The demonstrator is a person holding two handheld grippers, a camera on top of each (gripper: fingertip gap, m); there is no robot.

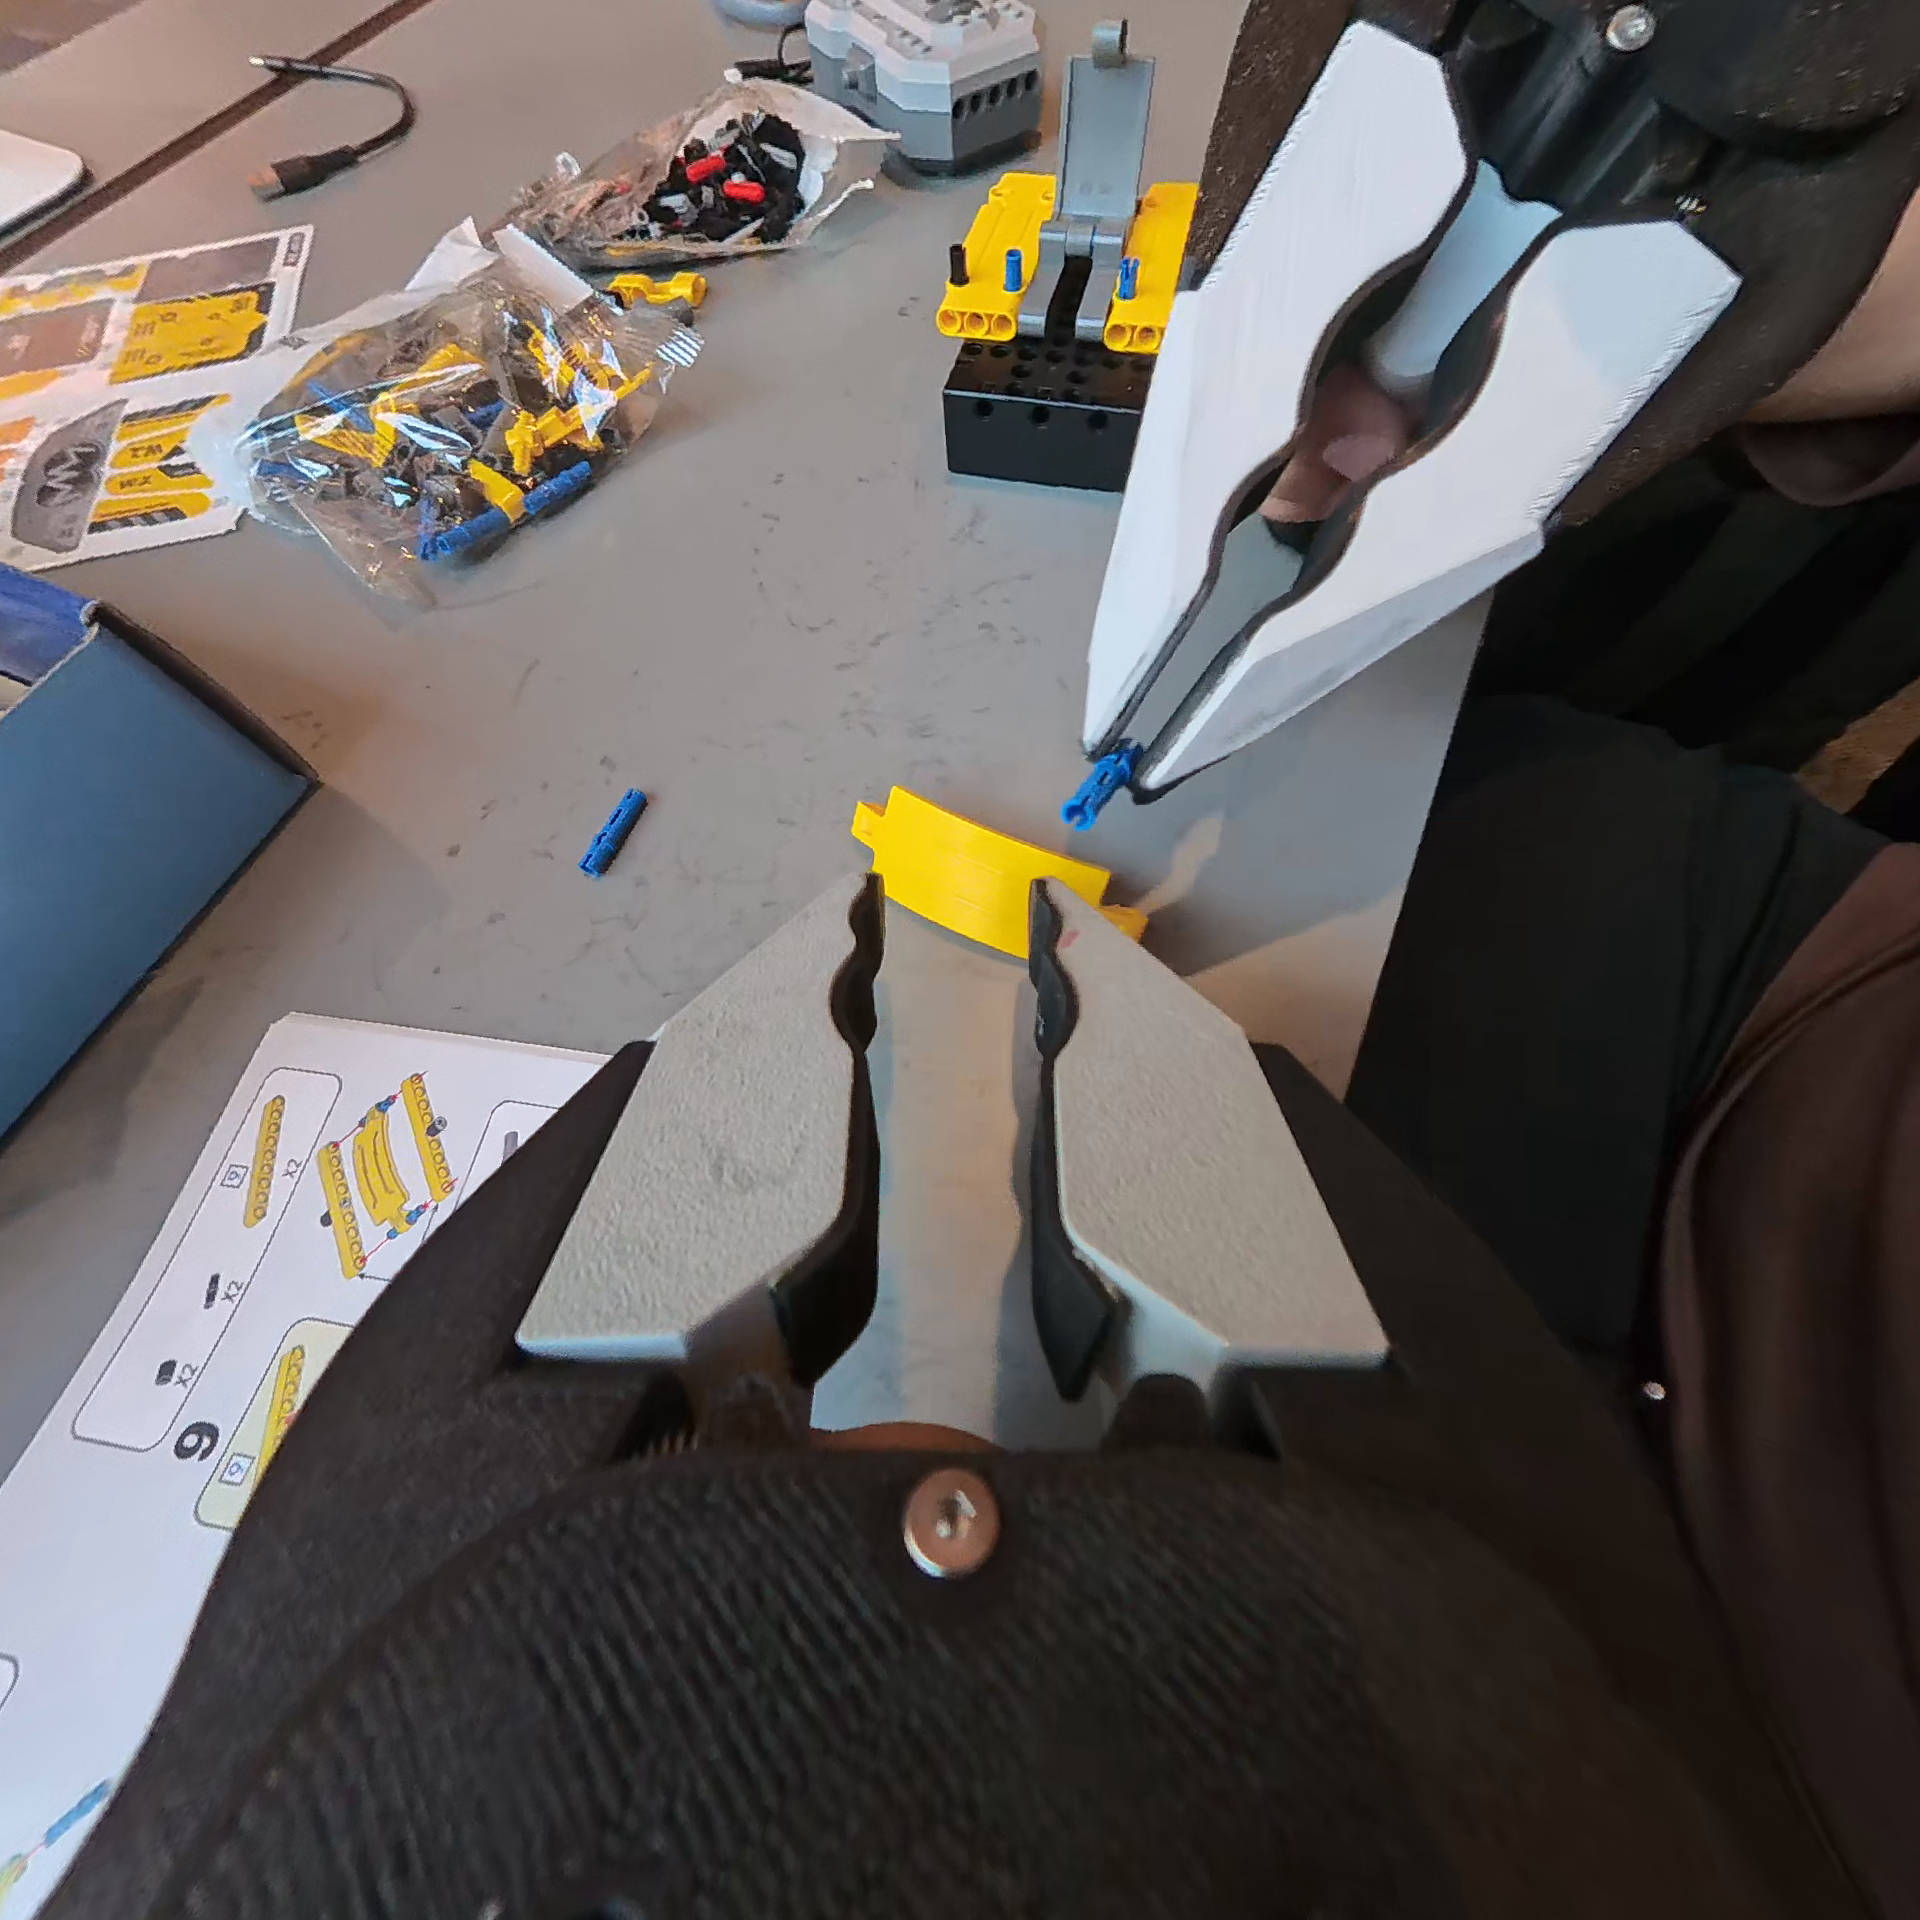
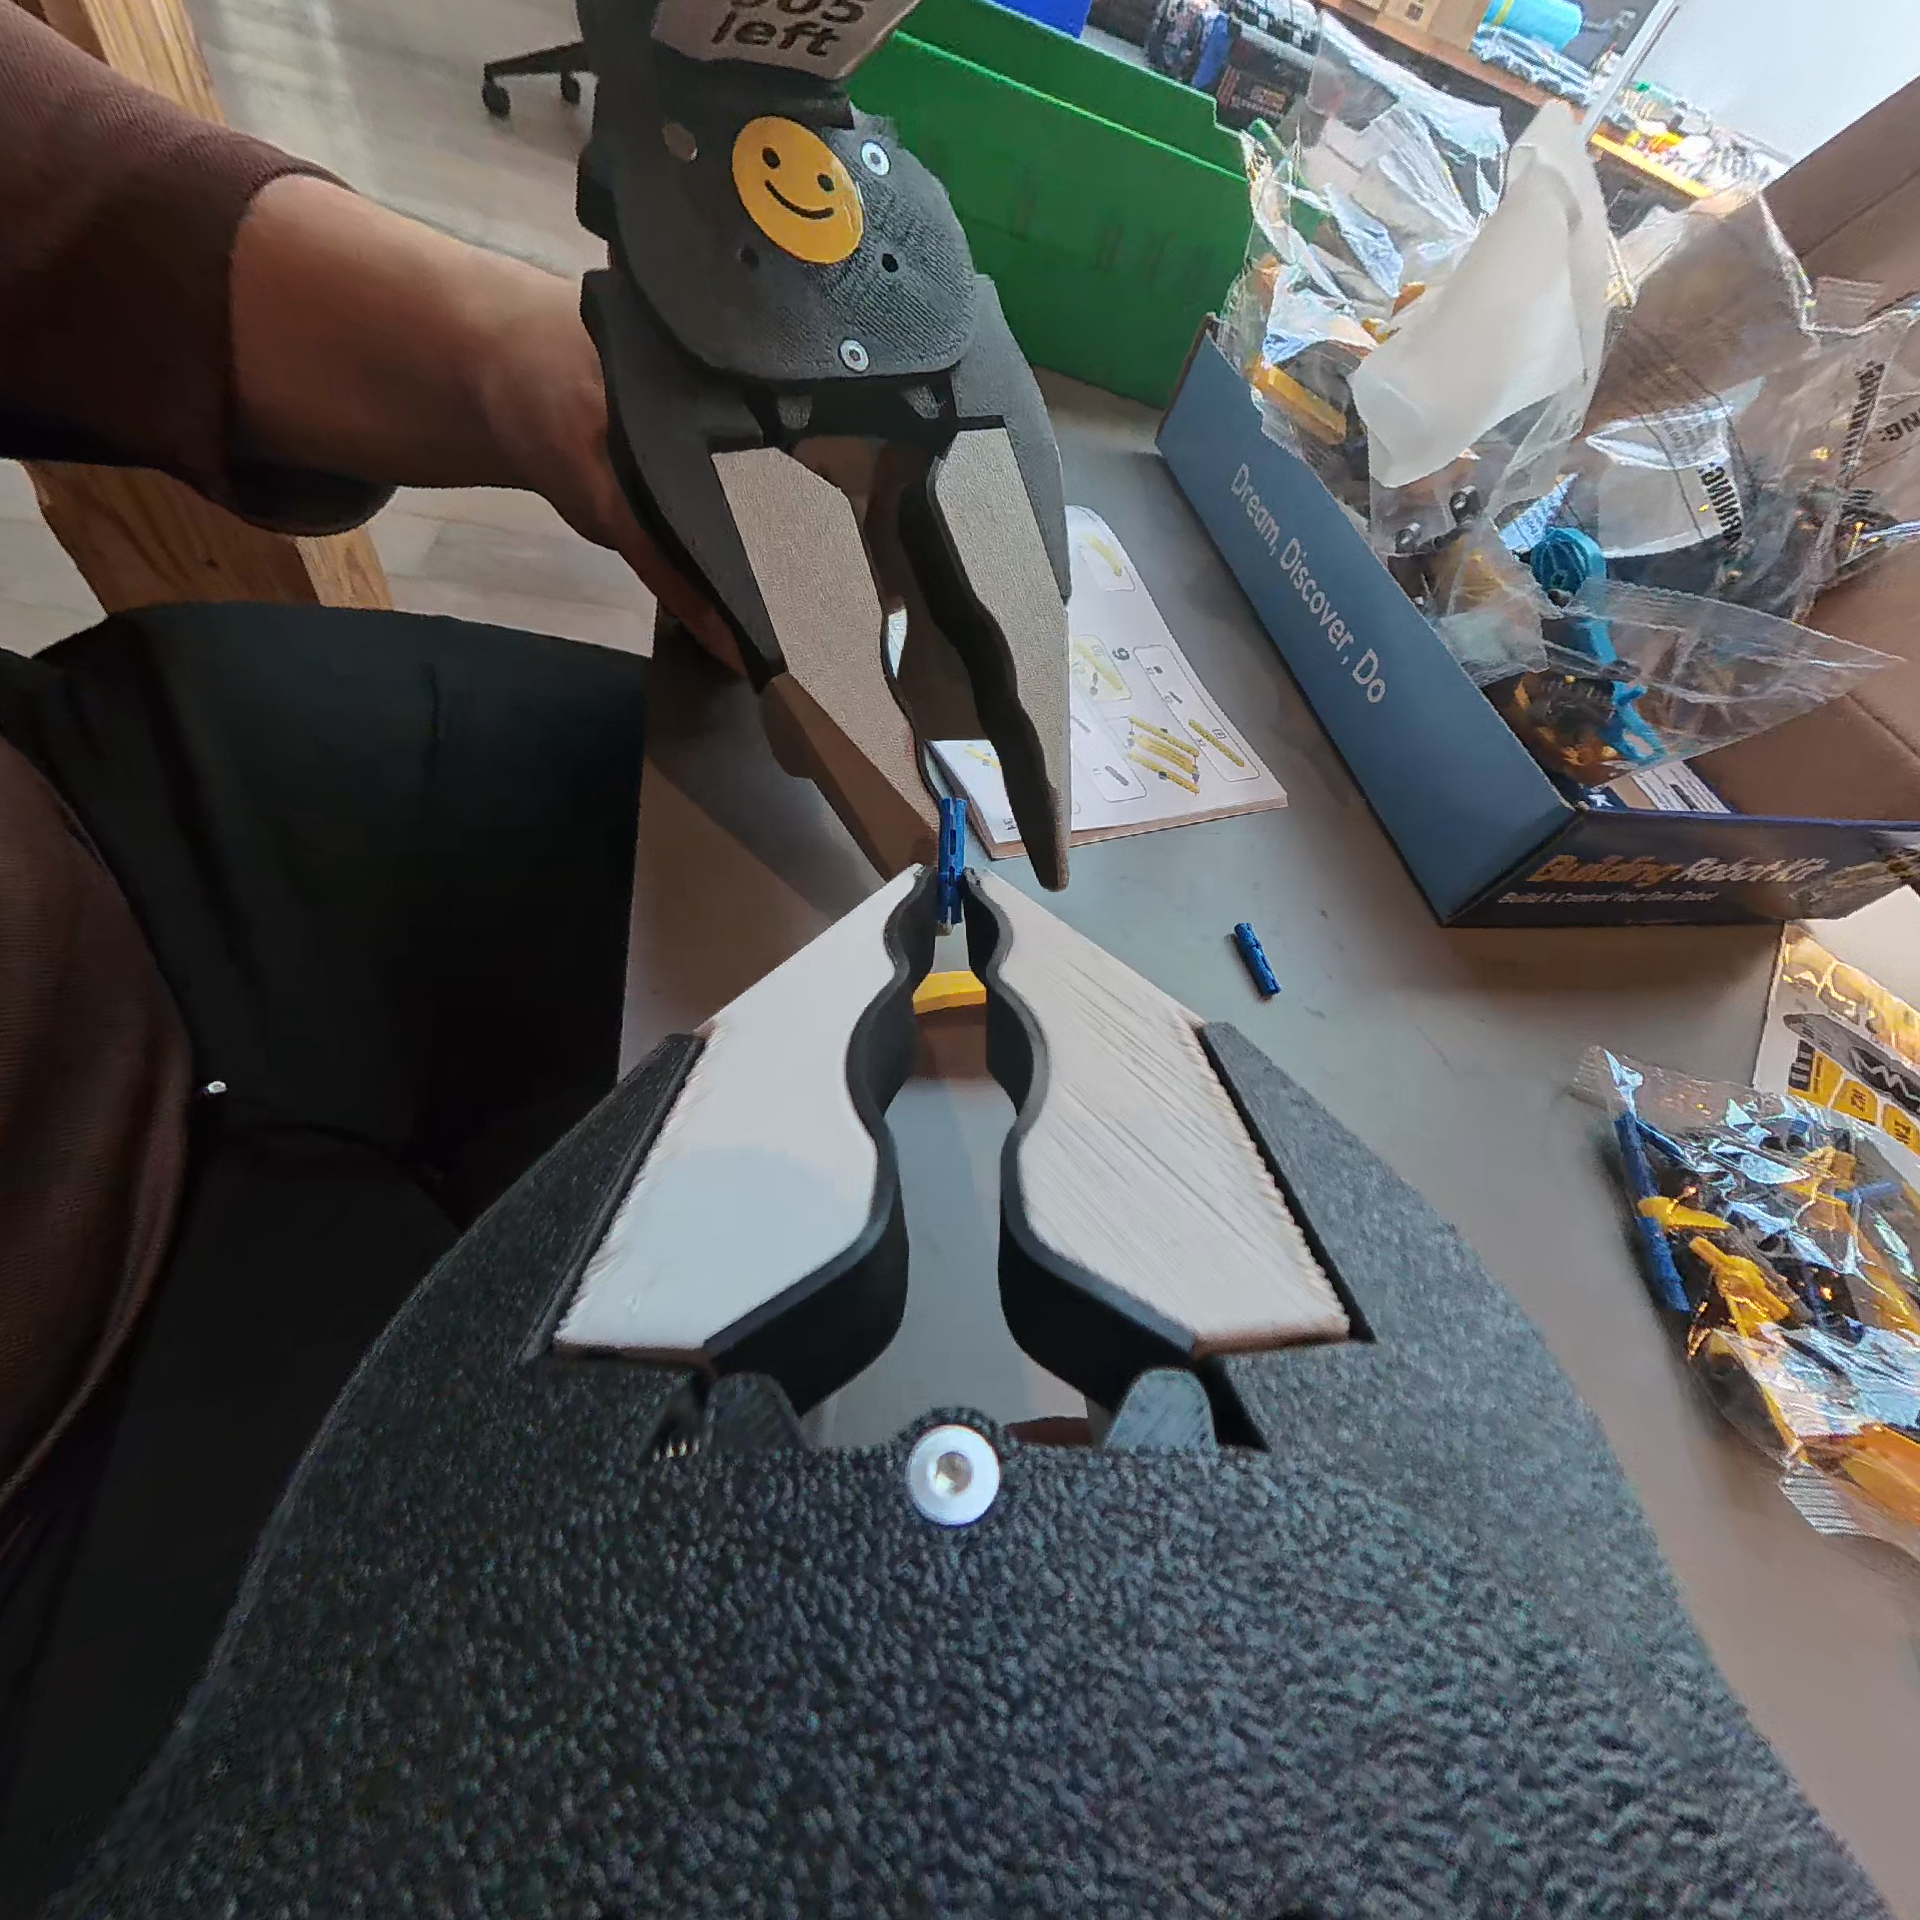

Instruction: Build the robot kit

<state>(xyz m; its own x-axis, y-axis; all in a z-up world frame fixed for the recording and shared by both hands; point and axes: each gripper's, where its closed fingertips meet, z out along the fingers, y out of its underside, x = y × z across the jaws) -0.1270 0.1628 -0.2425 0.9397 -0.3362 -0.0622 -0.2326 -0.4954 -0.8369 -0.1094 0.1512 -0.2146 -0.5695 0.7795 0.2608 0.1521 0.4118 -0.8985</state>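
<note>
The right tongs (image 2: 943,883) are gripping a blue pin (image 2: 950,847) just above the desk (image 1: 727,644). The left tongs (image 1: 956,894), spread apart, are bracketing a yellow panel (image 1: 982,868) lying there.

We are seeing only the far end of the yellow curved panel (image 1: 971,868) in the left wrist view; the left gripper (image 1: 956,899) is covering its near edge, so we cannot tell whether the fingertips are touching it. In the right wrist view just a sliver of that panel is peeking between the right gripper (image 2: 943,883) fingers. The blue box (image 1: 114,821) is running off the frame's left edge, and the bag of parts (image 2: 1787,1278) is blurring at the right
</note>
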